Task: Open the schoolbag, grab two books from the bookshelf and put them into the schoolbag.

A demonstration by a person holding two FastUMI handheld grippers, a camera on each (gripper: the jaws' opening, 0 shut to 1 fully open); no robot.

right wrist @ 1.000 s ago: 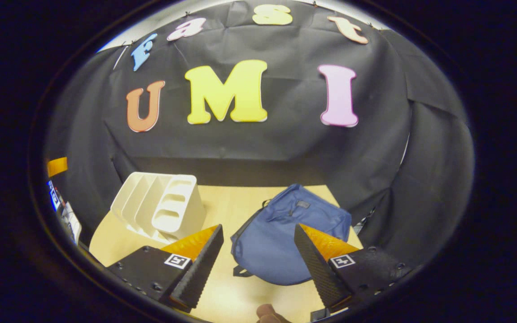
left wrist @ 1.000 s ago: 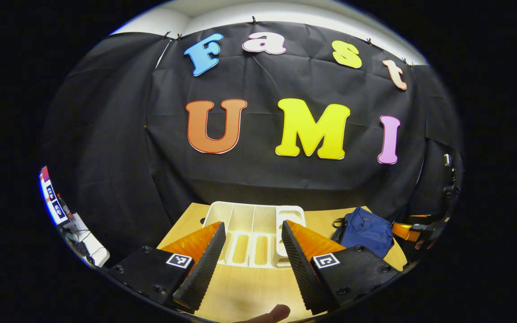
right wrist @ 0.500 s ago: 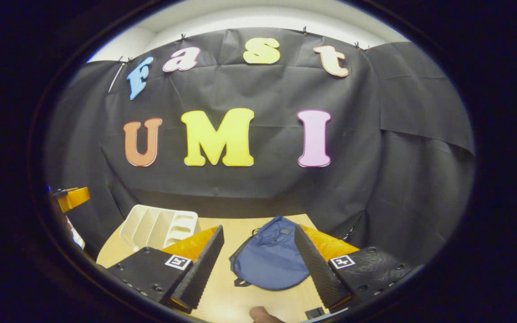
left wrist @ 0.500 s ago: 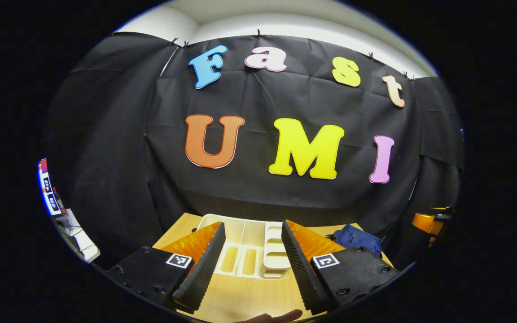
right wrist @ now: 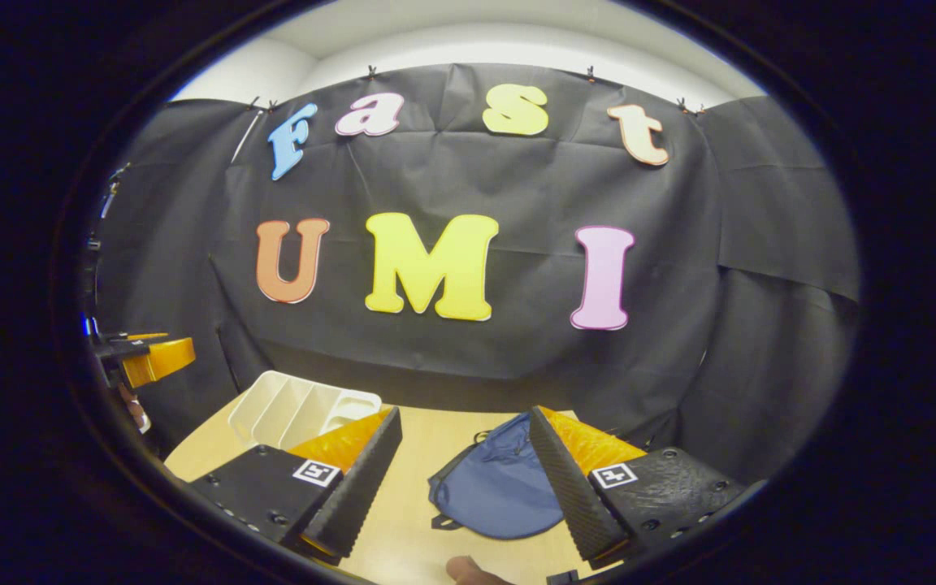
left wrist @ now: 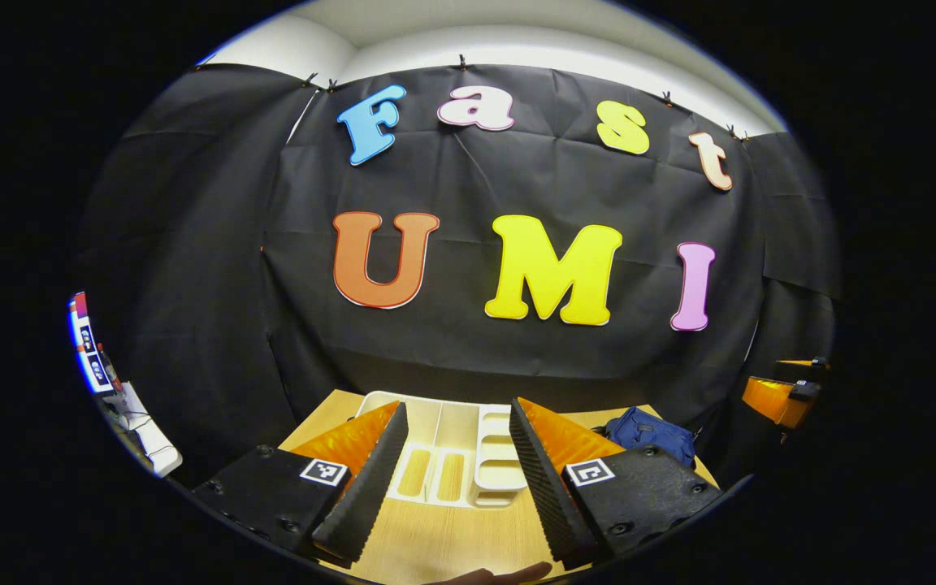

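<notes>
You are at the very start: the schoolbag point(right wrist: 500, 496) lies flat and, as far as can be judged, closed on the bench point(right wrist: 415, 439), low in the centre of the right gripper view. No books can be made out in the white bookshelf point(left wrist: 456, 443), which stands at the bottom centre of the left gripper view with the bag to its right.

Your right tool point(right wrist: 460, 479) hangs above the near bench with its fingers spread wide and nothing between them; the bag shows in the gap and runs behind the right-hand finger. Your left tool point(left wrist: 452, 471) is just as wide apart and empty, framing the bookshelf between its fingers. It also appears as an orange shape at the left edge of the right gripper view.

The next move, I judge, is to bring the right tool down to the bag's top end, toward the upper part of the blue fabric, and find the zipper pull; it is too small to locate from here, so close in slowly.

There is bare bench between shelf and bag. The bag sits near the bench's right edge, with the black cloth wall close behind, so avoid pushing it that way.
</notes>
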